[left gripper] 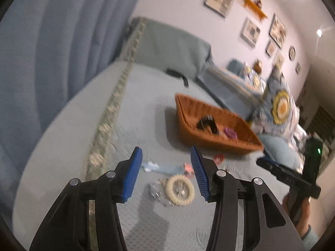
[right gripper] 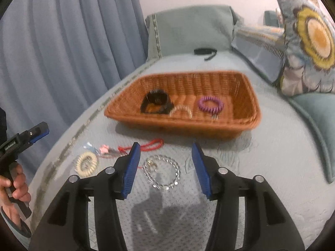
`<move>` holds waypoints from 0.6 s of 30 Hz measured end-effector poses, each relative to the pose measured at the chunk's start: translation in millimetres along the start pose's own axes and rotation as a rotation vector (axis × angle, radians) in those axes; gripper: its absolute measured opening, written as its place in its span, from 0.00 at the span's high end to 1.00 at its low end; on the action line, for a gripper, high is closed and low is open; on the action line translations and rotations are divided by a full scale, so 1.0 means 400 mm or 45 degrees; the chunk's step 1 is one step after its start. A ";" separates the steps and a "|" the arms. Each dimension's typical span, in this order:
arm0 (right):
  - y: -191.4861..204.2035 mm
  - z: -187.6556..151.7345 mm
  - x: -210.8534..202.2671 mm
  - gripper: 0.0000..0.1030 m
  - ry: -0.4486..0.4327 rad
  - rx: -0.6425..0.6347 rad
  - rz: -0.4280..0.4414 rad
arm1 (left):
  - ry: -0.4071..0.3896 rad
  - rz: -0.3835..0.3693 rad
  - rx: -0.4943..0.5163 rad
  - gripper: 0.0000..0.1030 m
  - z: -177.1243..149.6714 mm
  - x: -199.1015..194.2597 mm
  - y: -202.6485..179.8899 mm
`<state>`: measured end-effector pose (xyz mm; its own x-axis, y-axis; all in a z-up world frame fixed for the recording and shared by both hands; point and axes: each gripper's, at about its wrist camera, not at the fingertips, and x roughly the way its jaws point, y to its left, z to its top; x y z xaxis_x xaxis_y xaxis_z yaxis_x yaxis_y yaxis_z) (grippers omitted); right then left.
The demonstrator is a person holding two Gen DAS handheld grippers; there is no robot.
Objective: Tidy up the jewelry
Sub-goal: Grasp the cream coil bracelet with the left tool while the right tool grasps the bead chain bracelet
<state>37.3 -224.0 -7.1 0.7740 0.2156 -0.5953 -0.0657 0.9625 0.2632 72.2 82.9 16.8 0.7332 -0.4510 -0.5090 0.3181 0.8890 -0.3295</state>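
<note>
An orange wicker basket [right gripper: 247, 96] stands on the bed and holds a black piece [right gripper: 156, 102], a purple coil bracelet [right gripper: 210, 104] and a pale band [right gripper: 182, 109]. On the cover in front lie a clear bead bracelet [right gripper: 162, 172], a cream ring bracelet [right gripper: 86, 164], a red cord [right gripper: 151, 144] and a pink and blue piece [right gripper: 102, 149]. My right gripper [right gripper: 165, 146] is open above the clear bead bracelet. My left gripper [left gripper: 166, 152] is open above the cream ring bracelet [left gripper: 181, 187]. The basket shows in the left wrist view [left gripper: 188, 123].
The light blue bed cover [right gripper: 272, 156] has an edge along blue curtains [right gripper: 62, 52] on the left. Flowered pillows [right gripper: 309, 41] lie at the right. A black strap [right gripper: 205, 52] lies by the headboard cushion [right gripper: 192, 29].
</note>
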 end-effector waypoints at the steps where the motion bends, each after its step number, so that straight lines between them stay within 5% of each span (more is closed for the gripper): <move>1: -0.008 -0.003 0.011 0.54 0.020 0.005 -0.016 | 0.025 -0.009 0.020 0.55 -0.007 0.011 -0.006; 5: -0.035 -0.005 0.042 0.55 0.071 0.030 -0.040 | 0.134 0.009 0.133 0.56 -0.039 0.066 -0.039; 8: -0.029 -0.010 0.078 0.64 0.138 0.002 -0.054 | 0.200 0.007 0.154 0.63 -0.057 0.090 -0.034; 14: 0.008 -0.027 0.123 0.68 0.216 -0.100 -0.144 | 0.235 -0.017 0.151 0.63 -0.065 0.096 -0.017; 18: 0.013 -0.033 0.143 0.91 0.268 -0.123 -0.162 | 0.256 -0.017 0.181 0.63 -0.071 0.106 -0.032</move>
<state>72.8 -204.3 -49.6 0.6328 0.1112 -0.7663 -0.0436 0.9932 0.1082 82.2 50.0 -23.1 0.5983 -0.4568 -0.6584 0.4188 0.8787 -0.2291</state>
